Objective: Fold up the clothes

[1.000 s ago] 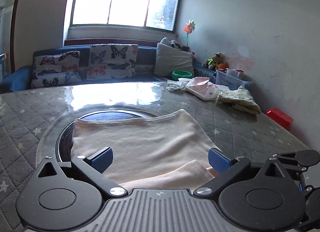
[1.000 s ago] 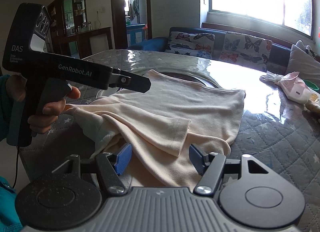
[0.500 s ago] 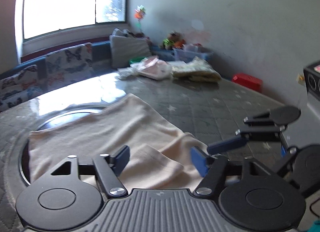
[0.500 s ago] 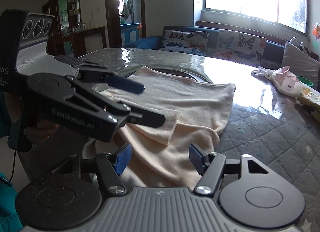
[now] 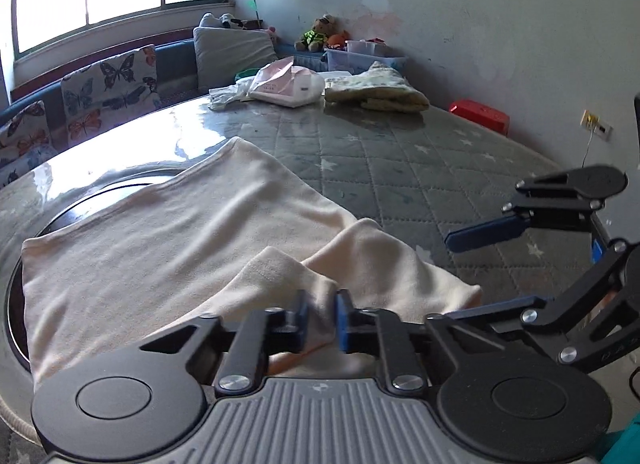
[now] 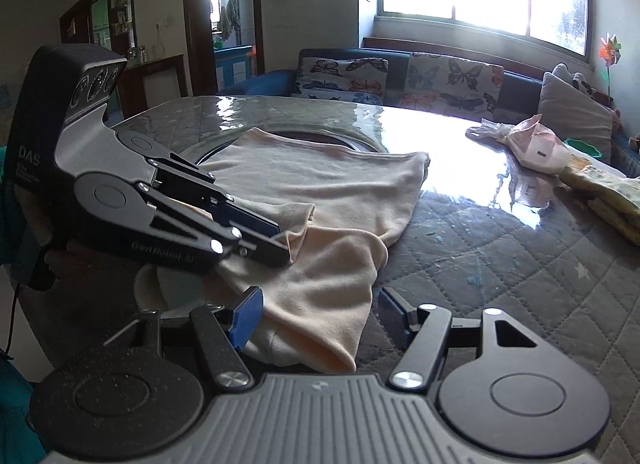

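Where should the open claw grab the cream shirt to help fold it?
Probably the loose rounded fold of the cream shirt hanging nearest the right claw, coming straight in from the table's near edge. That fold bulges up between its open jaws, so there is thickness to pinch. The left claw already pinches the sleeve bunch beside it.

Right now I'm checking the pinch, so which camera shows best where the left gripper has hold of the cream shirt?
The left wrist view: the left gripper has closed on a fold of the cream shirt, dead centre. The right wrist view shows that gripper side-on, its tips against the bunched cloth, the pinch itself hidden.
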`<state>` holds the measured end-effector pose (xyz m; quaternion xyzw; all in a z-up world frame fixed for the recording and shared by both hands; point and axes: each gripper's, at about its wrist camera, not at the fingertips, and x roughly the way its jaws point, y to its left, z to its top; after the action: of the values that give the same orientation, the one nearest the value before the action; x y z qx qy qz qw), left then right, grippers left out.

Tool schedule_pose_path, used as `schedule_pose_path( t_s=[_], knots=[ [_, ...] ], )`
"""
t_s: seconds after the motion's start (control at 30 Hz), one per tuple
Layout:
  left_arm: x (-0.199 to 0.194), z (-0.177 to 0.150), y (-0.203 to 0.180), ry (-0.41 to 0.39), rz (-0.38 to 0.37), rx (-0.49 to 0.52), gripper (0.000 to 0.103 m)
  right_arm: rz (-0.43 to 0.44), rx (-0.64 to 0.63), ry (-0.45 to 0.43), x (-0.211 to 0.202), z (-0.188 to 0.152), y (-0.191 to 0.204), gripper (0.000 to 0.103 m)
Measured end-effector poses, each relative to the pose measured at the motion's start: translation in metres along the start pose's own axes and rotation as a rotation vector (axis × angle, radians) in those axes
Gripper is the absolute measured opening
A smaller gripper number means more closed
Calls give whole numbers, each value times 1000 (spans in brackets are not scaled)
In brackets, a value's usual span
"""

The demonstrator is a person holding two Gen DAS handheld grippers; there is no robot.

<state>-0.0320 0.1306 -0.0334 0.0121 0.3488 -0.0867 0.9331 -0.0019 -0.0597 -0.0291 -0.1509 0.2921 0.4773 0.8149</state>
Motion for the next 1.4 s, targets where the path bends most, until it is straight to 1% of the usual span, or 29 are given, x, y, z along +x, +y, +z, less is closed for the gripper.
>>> schedule_pose_path(
  t_s=[0.03, 0.1, 0.23, 0.4, 0.53, 0.67, 0.7, 0.73, 0.77, 0.8, 0.83, 0.87, 0.9, 0.97, 1.0, 1.07, 1.13, 1.23, 1.33, 1.4],
  knots=[
    [-2, 1, 2, -8, -1, -9, 7, 0, 1, -1, 0, 0, 0, 65],
    [-13, 2, 7, -51, 17, -23, 6, 0, -1, -5, -1, 1, 1, 65],
    [-42, 5, 27, -145, 83, -102, 5, 15, -15, -12, 0, 7, 6, 65],
    [-87, -3, 63, -244, 201, -232, 5, 77, -57, -10, 14, 16, 22, 65],
    [-122, -20, 89, -291, 312, -322, 5, 127, -117, -3, 29, 26, 38, 61],
    [-158, -45, 111, -323, 436, -419, 5, 154, -194, 17, 45, 34, 55, 51],
    [-166, -52, 115, -329, 468, -442, 5, 155, -209, 22, 48, 35, 58, 50],
    [-174, -60, 120, -333, 498, -465, 5, 157, -223, 25, 51, 36, 61, 46],
    [-181, -68, 125, -334, 526, -486, 5, 159, -231, 27, 53, 37, 62, 39],
    [-187, -75, 129, -330, 555, -510, 5, 163, -247, 33, 57, 38, 65, 37],
    [-193, -82, 134, -325, 582, -533, 5, 162, -256, 37, 59, 38, 67, 31],
    [-197, -90, 138, -317, 602, -558, 5, 159, -261, 38, 61, 38, 68, 23],
    [-201, -96, 141, -306, 623, -579, 5, 157, -262, 37, 61, 39, 68, 20],
    [-205, -110, 143, -279, 654, -601, 5, 149, -243, 18, 59, 39, 65, 10],
    [-205, -115, 144, -264, 669, -608, 5, 148, -230, 5, 57, 41, 63, 7],
    [-204, -119, 147, -243, 682, -619, 5, 120, -191, -36, 48, 46, 54, 4],
    [-203, -123, 149, -226, 691, -628, 5, 81, -153, -66, 38, 49, 43, 4],
    [-201, -125, 149, -208, 700, -621, 5, -62, -39, -136, 8, 50, 5, 3],
    [-199, -124, 146, -199, 695, -607, 5, -238, 76, -155, -18, 37, -37, 3],
    [-195, -122, 143, -187, 692, -596, 5, -365, 152, -139, -31, 23, -61, 3]
  ],
)
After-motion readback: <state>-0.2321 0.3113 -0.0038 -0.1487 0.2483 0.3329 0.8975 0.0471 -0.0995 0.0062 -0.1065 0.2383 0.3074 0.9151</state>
